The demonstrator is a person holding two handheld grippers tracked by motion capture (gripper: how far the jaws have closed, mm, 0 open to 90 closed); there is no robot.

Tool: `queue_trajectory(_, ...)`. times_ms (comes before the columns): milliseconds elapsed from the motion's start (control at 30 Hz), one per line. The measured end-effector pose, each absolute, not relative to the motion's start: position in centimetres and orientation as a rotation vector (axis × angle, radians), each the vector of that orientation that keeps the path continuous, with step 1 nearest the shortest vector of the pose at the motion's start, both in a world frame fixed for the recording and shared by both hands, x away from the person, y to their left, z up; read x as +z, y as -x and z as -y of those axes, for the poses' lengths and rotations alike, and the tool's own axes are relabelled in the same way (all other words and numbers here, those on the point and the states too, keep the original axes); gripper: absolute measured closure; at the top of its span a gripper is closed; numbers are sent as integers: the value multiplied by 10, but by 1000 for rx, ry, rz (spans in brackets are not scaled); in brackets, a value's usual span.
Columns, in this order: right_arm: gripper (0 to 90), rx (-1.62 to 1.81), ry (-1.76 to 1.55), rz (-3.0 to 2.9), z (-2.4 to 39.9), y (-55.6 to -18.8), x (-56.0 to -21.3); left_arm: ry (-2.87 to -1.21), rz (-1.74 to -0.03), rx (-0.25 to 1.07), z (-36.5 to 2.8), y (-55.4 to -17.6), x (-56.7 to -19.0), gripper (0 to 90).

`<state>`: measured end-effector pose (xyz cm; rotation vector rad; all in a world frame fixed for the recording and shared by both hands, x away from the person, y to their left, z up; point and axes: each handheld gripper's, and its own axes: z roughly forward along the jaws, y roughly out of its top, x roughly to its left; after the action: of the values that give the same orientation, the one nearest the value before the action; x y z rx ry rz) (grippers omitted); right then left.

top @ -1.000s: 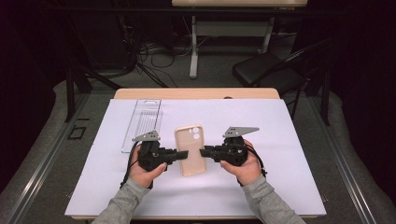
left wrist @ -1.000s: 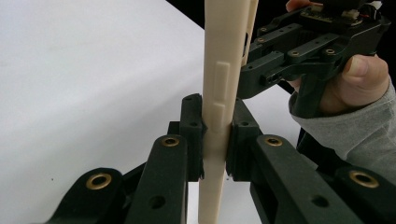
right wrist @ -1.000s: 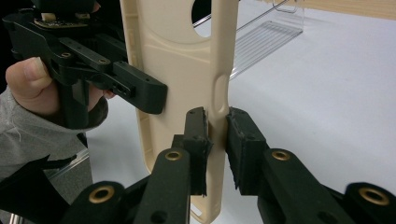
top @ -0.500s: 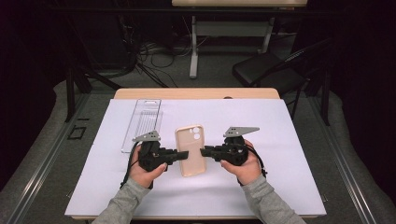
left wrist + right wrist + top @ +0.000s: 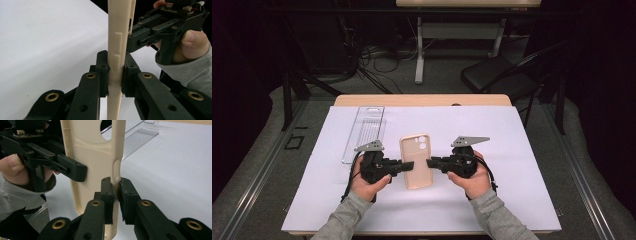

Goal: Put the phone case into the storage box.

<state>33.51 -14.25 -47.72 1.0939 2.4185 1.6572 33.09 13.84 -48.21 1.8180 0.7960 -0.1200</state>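
You see a cream phone case (image 5: 415, 161) of smooth, matt plastic. Beside it, both grippers, left (image 5: 407, 165) and right (image 5: 432, 162), are matt black plastic with brass-looking rivets. Beyond the case lies a clear glossy ribbed plastic tray (image 5: 364, 133) on matt white paper (image 5: 522, 150). Your sleeves (image 5: 344, 220) are grey knit cloth.

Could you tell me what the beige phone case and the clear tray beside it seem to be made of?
The phone case looks like soft matte plastic or silicone: even beige, no glare, moulded button bumps along its edge, seen in the left gripper view. How flexible it is cannot be told. The clear tray looks like thin rigid transparent plastic: the white sheet shows through it, and its ribs catch glossy highlights.
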Motion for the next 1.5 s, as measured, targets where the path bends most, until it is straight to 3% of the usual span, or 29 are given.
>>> queue_trajectory(1267, 826, 1546, -1140, -2293, 158, -343, -478, -1837, -844, -76, -132, -343, -498, 553)
queue_trajectory(1500, 826, 1535, -1147, -2282, 160, -344, -478, -1787, -856, -22, -137, -345, -497, 452)
